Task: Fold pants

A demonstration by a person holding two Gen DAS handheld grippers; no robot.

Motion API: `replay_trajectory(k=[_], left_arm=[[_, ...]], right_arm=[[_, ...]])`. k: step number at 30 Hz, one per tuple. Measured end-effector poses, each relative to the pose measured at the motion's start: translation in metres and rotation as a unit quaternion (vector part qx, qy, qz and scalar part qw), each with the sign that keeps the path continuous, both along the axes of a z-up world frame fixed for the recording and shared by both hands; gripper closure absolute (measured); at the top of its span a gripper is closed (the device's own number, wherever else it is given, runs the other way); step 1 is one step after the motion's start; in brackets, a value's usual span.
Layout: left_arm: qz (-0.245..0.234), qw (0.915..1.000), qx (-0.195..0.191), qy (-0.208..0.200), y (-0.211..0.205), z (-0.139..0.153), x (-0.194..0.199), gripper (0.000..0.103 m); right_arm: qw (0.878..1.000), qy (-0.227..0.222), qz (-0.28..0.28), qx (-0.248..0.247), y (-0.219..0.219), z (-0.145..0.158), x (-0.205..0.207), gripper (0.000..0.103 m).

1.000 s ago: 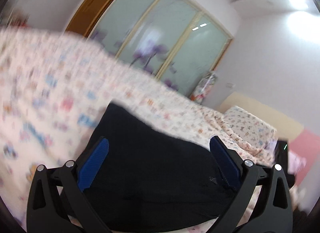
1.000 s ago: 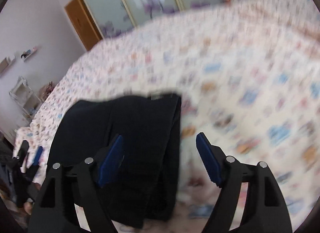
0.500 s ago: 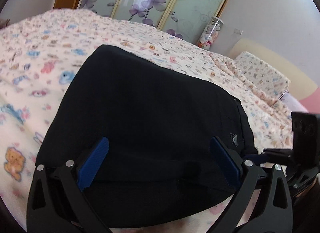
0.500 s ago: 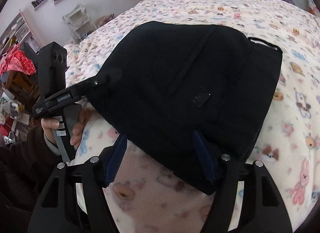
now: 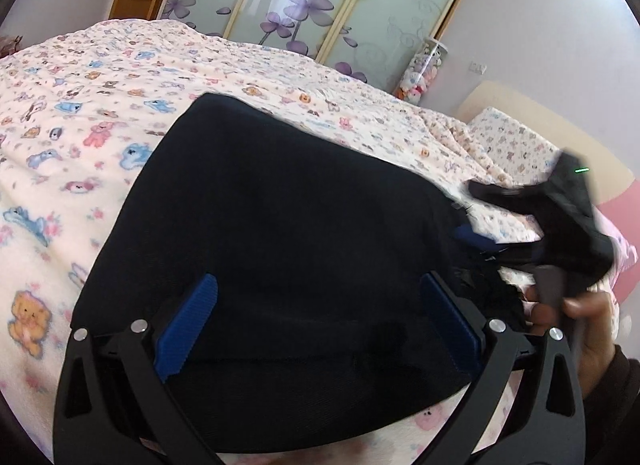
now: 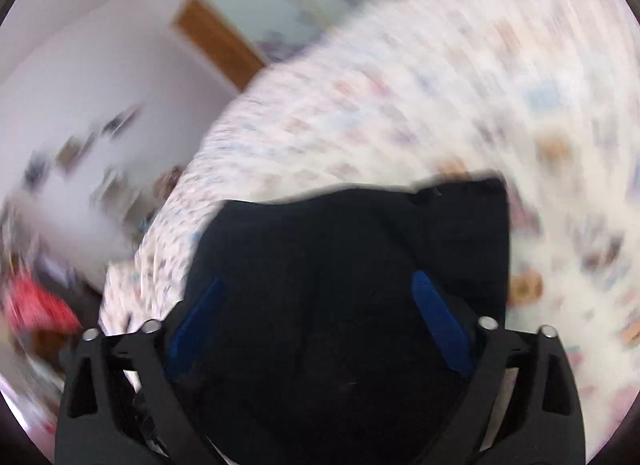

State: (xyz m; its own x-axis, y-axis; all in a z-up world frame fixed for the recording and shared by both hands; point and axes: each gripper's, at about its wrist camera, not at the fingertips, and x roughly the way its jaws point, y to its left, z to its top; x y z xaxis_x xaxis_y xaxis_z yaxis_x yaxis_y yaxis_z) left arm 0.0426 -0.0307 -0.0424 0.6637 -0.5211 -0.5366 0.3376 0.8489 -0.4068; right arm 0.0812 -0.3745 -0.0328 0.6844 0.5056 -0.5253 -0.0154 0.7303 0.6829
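Note:
The black pants [image 5: 288, 233] lie folded into a compact stack on the bed's patterned cover [image 5: 80, 113]. My left gripper [image 5: 320, 317] hangs over the near edge of the stack, jaws wide open and empty. In the blurred right wrist view the pants [image 6: 352, 273] fill the lower middle and my right gripper [image 6: 320, 317] is over them, open and empty. The right gripper also shows in the left wrist view [image 5: 560, 225], held by a hand at the pants' right side.
Sliding wardrobe doors with purple flowers [image 5: 320, 13] stand behind the bed. A pillow [image 5: 512, 141] and headboard [image 5: 560, 133] are at the right. A wooden door [image 6: 216, 41] and cluttered shelves [image 6: 80, 145] are at the left of the right wrist view.
The left gripper has stayed over the pants' near edge. The right gripper has swung quickly, its view now blurred, and it has risen at the pants' right side.

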Motion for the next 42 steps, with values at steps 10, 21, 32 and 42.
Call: replay_trajectory(k=[10, 21, 32, 42], left_arm=[[0.003, 0.9902, -0.13, -0.05, 0.032, 0.036, 0.001, 0.002], [-0.048, 0.9507, -0.257, 0.167, 0.033, -0.012, 0.12, 0.01], [-0.015, 0.9697, -0.229, 0.082, 0.06, 0.017, 0.074, 0.002], [0.055, 0.9942, -0.091, 0.019, 0.082, 0.033, 0.063, 0.002]], right_arm=[[0.994, -0.034, 0.075, 0.077, -0.002, 0.041, -0.051, 0.005], [0.992, 0.041, 0.122, 0.009, 0.021, 0.025, -0.042, 0.001], [0.997, -0.028, 0.059, -0.043, -0.006, 0.054, -0.058, 0.001], [0.995, 0.088, 0.054, -0.004, -0.035, 0.001, -0.034, 0.001]])
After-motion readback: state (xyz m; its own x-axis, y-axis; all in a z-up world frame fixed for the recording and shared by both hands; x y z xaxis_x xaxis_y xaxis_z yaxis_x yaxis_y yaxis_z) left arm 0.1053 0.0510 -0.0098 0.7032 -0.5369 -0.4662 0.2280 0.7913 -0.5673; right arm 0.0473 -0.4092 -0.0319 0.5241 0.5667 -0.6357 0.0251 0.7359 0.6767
